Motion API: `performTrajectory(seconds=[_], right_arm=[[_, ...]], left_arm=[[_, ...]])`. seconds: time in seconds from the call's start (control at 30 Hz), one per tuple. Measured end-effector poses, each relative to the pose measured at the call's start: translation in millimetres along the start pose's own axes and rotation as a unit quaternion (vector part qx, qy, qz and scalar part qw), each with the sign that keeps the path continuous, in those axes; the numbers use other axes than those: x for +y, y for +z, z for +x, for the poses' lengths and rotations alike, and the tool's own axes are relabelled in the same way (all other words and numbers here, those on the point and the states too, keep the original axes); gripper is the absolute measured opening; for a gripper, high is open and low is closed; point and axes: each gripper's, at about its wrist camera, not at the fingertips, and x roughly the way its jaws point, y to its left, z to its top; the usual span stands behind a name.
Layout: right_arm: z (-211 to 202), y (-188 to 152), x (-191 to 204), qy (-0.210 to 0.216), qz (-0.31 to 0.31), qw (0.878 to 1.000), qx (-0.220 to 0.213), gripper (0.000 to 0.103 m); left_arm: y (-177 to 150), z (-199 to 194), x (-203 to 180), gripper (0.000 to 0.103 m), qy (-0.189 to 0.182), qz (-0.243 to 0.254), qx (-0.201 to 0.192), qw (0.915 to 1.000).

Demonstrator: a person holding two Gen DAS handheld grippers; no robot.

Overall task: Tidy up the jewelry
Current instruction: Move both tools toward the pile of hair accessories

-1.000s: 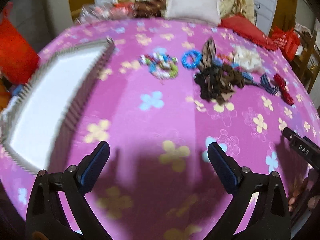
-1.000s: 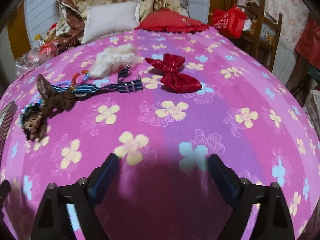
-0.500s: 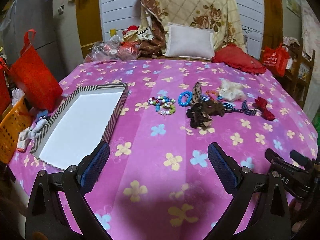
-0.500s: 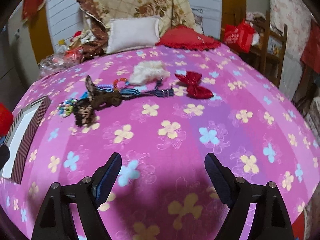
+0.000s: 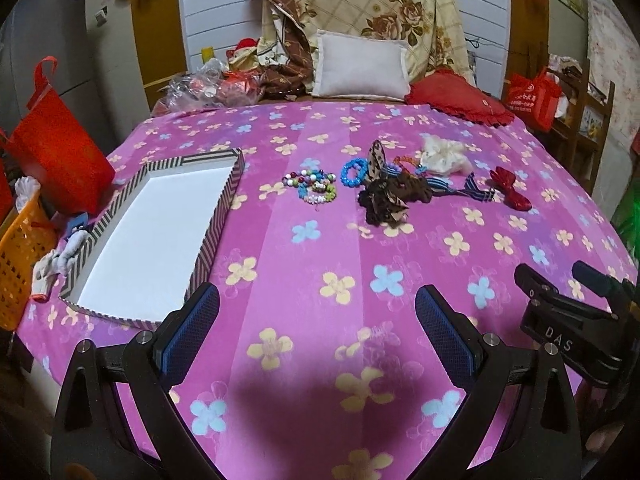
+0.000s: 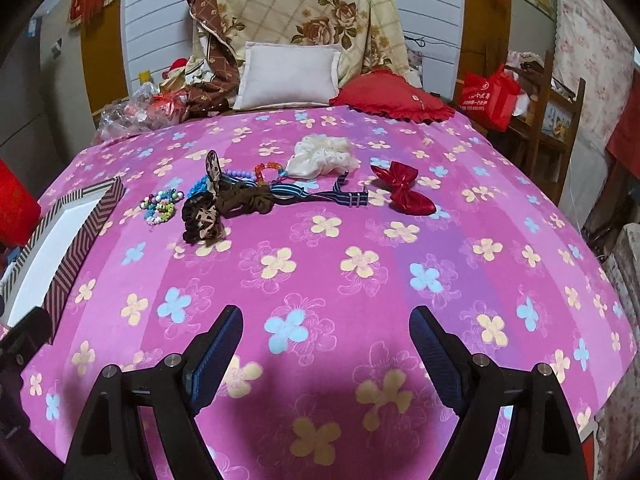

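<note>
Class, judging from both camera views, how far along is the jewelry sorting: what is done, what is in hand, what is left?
Done: nothing; the striped box shows only its white floor. In hand: nothing; the left gripper and right gripper are open over bare cloth. Left: the bead bracelets, brown scrunchies, white scrunchie and red bow.

Both wrist views look down across the pink bedspread (image 5: 320, 240) from its near edge, sharing the striped tray (image 6: 80, 236).
</note>
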Motion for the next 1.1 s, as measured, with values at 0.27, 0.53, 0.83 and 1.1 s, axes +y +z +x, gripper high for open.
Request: performTrajectory(seconds=[0.27, 0.53, 0.83, 1.1], right_arm=[[-8, -2, -1, -0.009, -0.007, 1.000, -0.007, 0.083], [-10, -1, -4, -0.016, -0.001, 1.000, -0.008, 0.083], [5, -4, 3, -0.017, -0.015, 1.000, 0.014, 0.083], [27, 10, 1, -0.010, -0.013, 0.999, 0.037, 0.083]], left_arm=[[-5, 5, -4, 0.087, -0.004, 0.013, 0.023, 0.9996], [-8, 11, 1, 0.087, -0.004, 0.003, 0.037, 0.9993], [-4, 35, 20, 0.087, -0.007, -0.008, 0.057, 0.9983], [39, 74, 52, 0.076, -0.028, -0.005, 0.067, 0.9974]])
